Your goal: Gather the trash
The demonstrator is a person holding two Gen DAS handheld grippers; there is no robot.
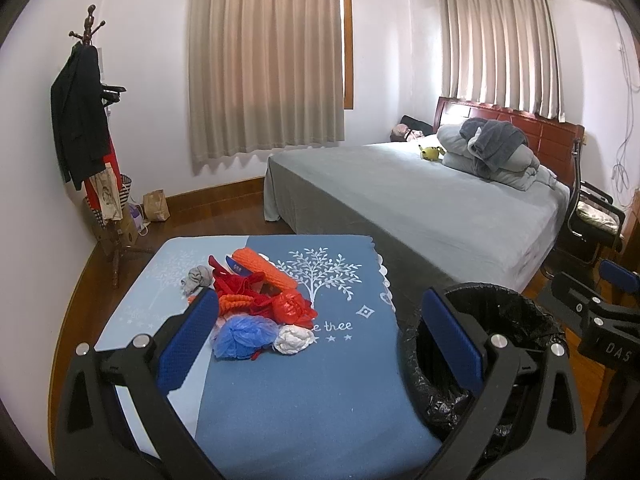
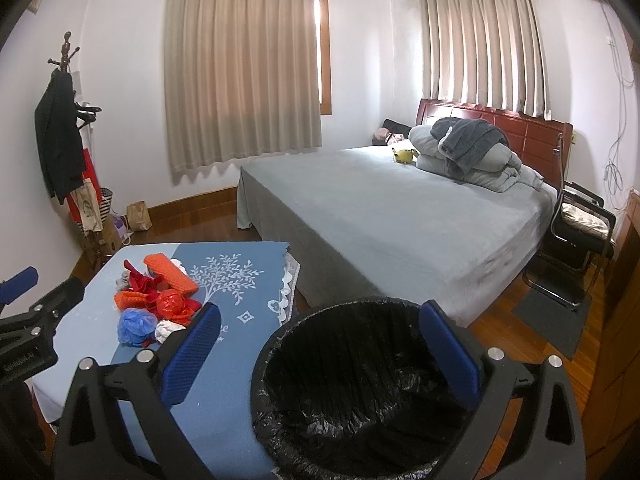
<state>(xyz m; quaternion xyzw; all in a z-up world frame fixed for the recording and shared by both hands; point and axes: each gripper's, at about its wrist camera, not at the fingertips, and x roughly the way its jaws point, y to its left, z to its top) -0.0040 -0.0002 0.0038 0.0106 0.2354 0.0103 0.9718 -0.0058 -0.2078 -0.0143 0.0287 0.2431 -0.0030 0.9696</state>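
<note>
A pile of trash lies on the blue-clothed table (image 1: 304,380): a blue crumpled bag (image 1: 244,336), a white crumpled bag (image 1: 293,339), a red bag (image 1: 292,306), orange foam netting (image 1: 266,270) and a grey wad (image 1: 196,279). The pile also shows in the right wrist view (image 2: 154,300). A bin with a black liner (image 2: 352,388) stands right of the table, also in the left wrist view (image 1: 492,320). My left gripper (image 1: 320,332) is open and empty over the table, near the pile. My right gripper (image 2: 320,344) is open and empty above the bin.
A bed with a grey cover (image 2: 400,216) and folded bedding (image 2: 468,152) stands behind the table and bin. A coat stand (image 1: 86,128) with bags is at the left wall. A black chair (image 2: 576,232) and a floor mat (image 2: 556,316) are at the right.
</note>
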